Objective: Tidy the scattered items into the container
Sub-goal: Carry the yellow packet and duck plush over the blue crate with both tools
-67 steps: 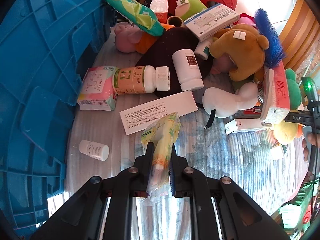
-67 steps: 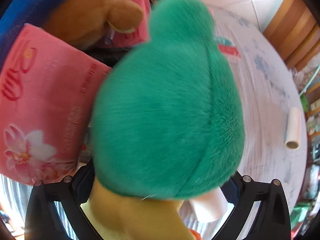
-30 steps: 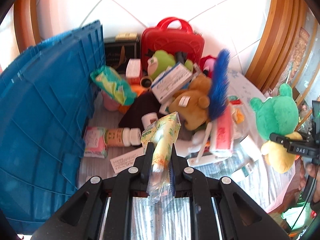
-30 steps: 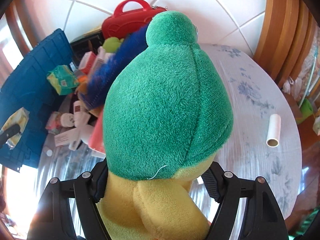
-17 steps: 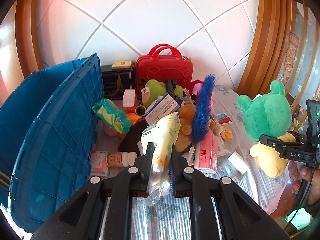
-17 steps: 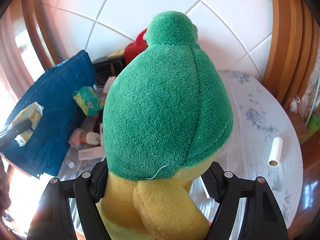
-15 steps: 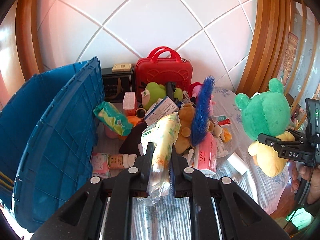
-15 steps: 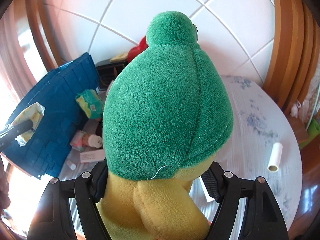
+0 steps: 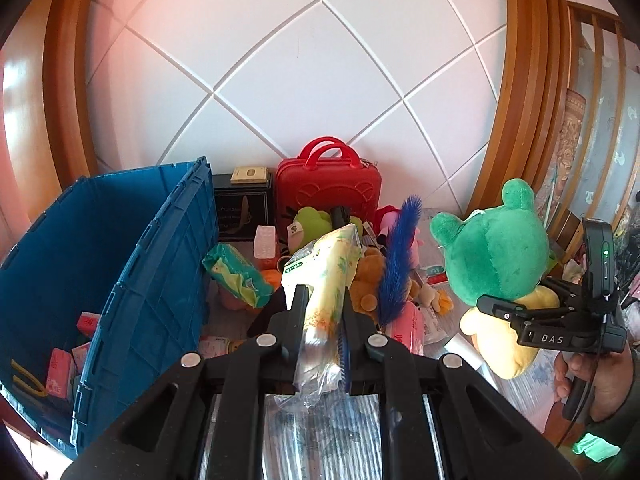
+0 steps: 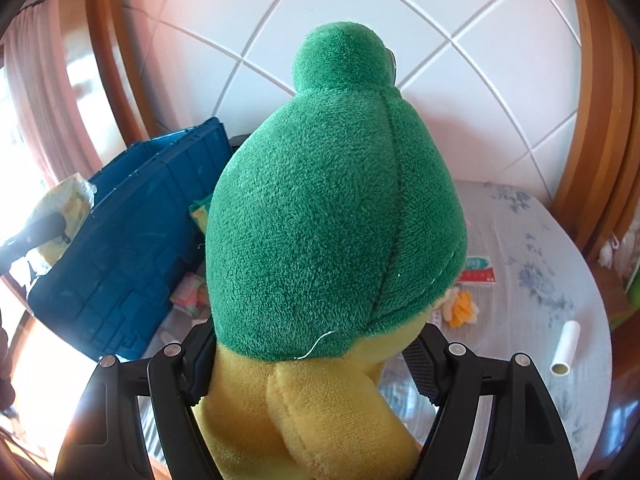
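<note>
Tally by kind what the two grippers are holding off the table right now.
Plush toys: 1, the green-and-yellow plush in the right gripper
Wrapped packs: 1, the yellow pack in the left gripper
Total: 2

Fuzzy green and yellow plush on the frog toy (image 10: 336, 208). Crinkly, glossy clear film around the tissue pack (image 9: 326, 280). Ribbed, hard blue plastic on the crate (image 9: 152, 276), far left. Shiny moulded red plastic on the small case (image 9: 328, 196). Matt black plastic on both grippers. Smooth printed cloth over the table (image 10: 532, 264). Glossy varnished wood on the frame (image 9: 516, 80), right.
</note>
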{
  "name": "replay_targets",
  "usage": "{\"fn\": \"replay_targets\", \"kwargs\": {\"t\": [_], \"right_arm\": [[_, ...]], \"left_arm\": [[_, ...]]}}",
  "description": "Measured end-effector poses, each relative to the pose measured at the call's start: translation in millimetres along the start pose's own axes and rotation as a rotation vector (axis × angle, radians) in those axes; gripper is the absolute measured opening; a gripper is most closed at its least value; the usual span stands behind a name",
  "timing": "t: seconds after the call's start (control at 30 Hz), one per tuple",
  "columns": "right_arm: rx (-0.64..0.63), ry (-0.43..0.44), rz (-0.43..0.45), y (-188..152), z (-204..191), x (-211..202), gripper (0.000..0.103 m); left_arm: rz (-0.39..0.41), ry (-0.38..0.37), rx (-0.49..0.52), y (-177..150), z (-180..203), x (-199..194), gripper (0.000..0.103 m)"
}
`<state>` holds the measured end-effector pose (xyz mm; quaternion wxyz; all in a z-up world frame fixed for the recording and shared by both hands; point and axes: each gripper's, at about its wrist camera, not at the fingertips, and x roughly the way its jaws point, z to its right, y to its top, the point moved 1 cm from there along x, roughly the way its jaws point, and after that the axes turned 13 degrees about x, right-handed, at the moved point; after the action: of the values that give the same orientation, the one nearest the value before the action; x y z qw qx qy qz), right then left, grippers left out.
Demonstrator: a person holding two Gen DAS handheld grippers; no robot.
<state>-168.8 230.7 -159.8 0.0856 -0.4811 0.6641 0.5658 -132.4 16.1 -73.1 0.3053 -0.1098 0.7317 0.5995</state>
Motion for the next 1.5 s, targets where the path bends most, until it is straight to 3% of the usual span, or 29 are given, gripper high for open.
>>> {"fn": "replay_targets", "kwargs": {"t": [0.33,0.7,1.13,1.5], "right_arm": [[-0.038,0.004,0.051,15,-73,-18,0.077],[-0.109,0.029,0.078,23,-182,-17,0.077],[-0.206,0.129,0.051,32,-309,24,0.077],[-0.3,0.21,0.021,11,-407,50,0.078]], "left_arm": [[0.1,-0.023,-0.022,7,-47,-34,0.013],[0.17,0.018,-0.079,-4,-141,-77,0.013],[0.148,0.143,-0.168,-42,-246,-112,0.013],[0.124,0.206,-0.227,-75,-313,-127,0.013]]}}
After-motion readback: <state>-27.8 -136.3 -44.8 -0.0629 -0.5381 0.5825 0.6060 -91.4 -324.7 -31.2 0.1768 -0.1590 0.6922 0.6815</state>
